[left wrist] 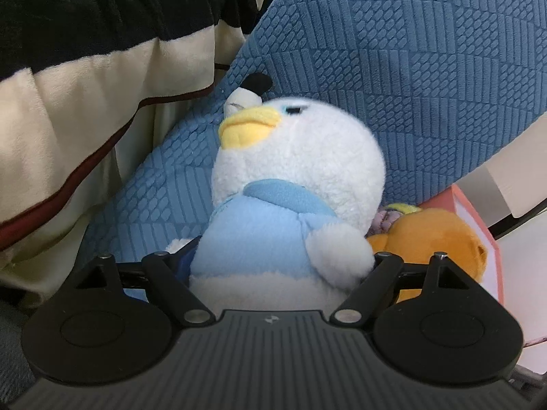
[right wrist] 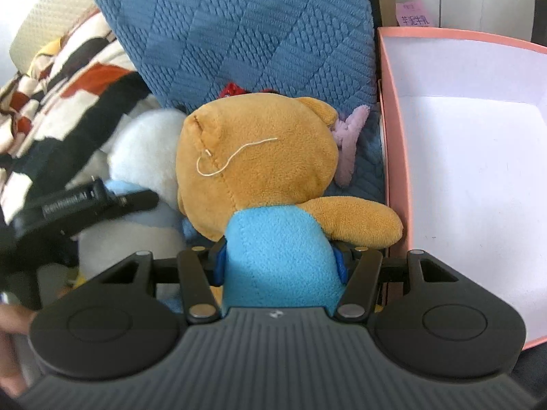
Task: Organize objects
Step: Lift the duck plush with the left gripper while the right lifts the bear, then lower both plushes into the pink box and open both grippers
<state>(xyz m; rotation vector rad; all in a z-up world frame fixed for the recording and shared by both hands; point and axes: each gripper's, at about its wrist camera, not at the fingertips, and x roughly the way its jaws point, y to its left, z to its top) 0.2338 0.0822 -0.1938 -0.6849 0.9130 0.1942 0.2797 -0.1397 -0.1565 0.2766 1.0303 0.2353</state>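
Nearest the lens on each side, a tool is clenched on a soft toy. The left tool (left wrist: 273,266) grips the white fleecy duck plush with yellow beak and pale blue shirt (left wrist: 290,177) low on its body. The right tool (right wrist: 280,259) grips the tan bear plush in a turquoise shirt (right wrist: 259,157) at the waist, blue pads pressing into the fabric on both sides.

The two toys sit just beside each other, heads touching or nearly so, both leaning toward the blue quilted cushion (right wrist: 239,34) behind them. To the right of the bear, the open pink cardboard box with a white lining (right wrist: 403,157) stands close, the bear's arm almost at its wall. A small lilac plush piece (right wrist: 348,143) lies between bear and cushion. Left of the duck hangs a cream, black and rust patterned blanket (left wrist: 85,109).

If the box is the destination, the bear likely goes first: lift it straight up until its arm clears the pink rim, then carry it across and lower it before letting go. Holding low means the heavy heads may flop, so move slowly and keep the duck upright and away from the bear meanwhile.
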